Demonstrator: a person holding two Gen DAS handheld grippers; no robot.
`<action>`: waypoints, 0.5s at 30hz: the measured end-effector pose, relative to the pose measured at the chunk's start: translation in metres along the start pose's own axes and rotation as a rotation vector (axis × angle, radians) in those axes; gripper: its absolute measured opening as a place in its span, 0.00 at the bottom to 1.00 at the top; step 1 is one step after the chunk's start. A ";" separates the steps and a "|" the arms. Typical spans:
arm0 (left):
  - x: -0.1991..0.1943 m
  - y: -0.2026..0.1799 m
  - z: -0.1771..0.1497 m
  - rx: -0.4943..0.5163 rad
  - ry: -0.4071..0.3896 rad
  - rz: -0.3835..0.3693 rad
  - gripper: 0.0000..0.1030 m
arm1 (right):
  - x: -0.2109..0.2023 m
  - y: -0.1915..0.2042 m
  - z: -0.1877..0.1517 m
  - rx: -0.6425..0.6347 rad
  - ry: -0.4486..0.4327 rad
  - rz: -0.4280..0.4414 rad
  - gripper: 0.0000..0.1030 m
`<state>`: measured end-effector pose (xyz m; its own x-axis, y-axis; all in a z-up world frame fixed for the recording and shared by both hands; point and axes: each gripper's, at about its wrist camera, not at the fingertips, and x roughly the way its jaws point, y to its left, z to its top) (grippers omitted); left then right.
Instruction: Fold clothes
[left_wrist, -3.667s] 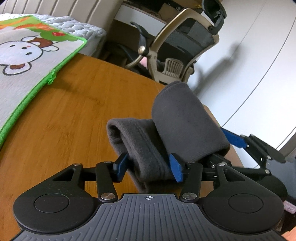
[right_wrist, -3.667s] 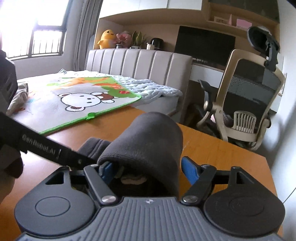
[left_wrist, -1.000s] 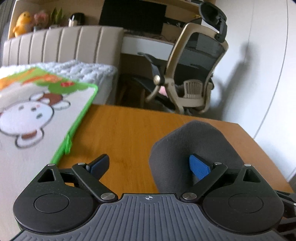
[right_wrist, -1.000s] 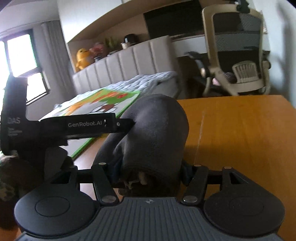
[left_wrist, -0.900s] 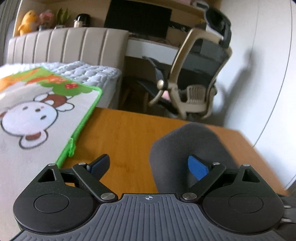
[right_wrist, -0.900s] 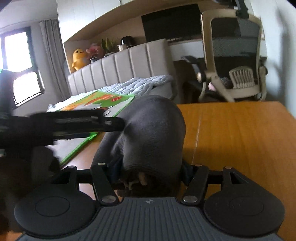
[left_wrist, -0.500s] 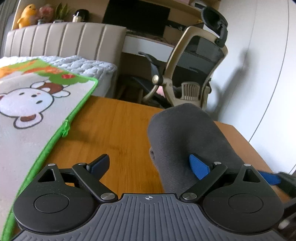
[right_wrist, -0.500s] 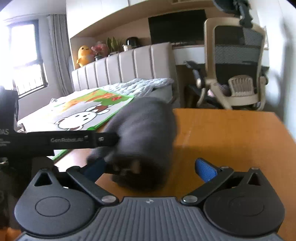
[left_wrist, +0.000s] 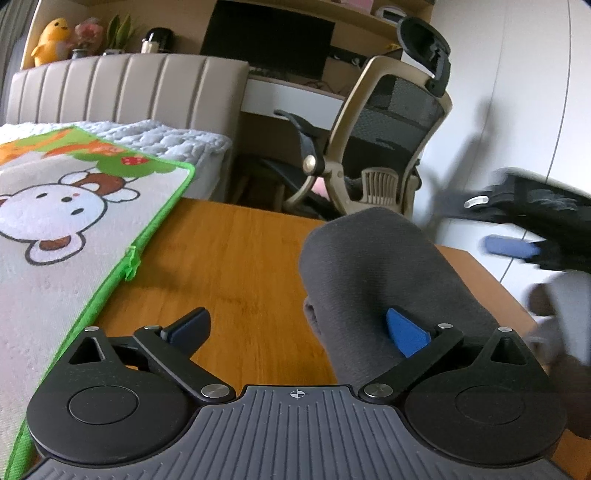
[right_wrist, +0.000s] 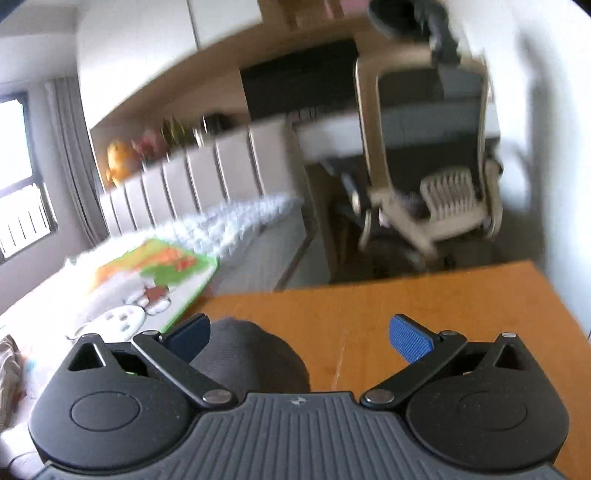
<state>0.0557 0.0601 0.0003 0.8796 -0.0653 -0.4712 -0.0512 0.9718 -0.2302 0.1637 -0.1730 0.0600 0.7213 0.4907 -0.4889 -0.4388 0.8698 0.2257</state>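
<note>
Left tongs (left_wrist: 297, 328) agape, right tongs (right_wrist: 299, 338) likewise (blurred)

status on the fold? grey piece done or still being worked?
Looks done: the grey garment sits as a rolled bundle on the wooden table.
In hand: nothing. The left gripper is open, and only its right finger overlaps the bundle; the right gripper is open above it, in a blurred frame.
Left: no other clothes visible on the table; possibly something on the cartoon mat side, too unclear to tell.
</note>
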 end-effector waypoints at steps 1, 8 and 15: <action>0.001 0.001 0.000 -0.005 0.002 -0.003 1.00 | 0.018 0.004 -0.002 -0.030 0.086 -0.039 1.00; 0.004 0.005 0.000 -0.026 0.014 -0.042 1.00 | 0.018 -0.015 -0.025 0.047 0.062 -0.050 1.00; 0.005 0.010 0.000 -0.064 0.021 -0.029 1.00 | -0.045 -0.027 -0.052 0.096 -0.077 0.079 1.00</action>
<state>0.0596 0.0696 -0.0043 0.8712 -0.0989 -0.4809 -0.0563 0.9529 -0.2979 0.1153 -0.2209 0.0324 0.7269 0.5576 -0.4009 -0.4455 0.8272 0.3425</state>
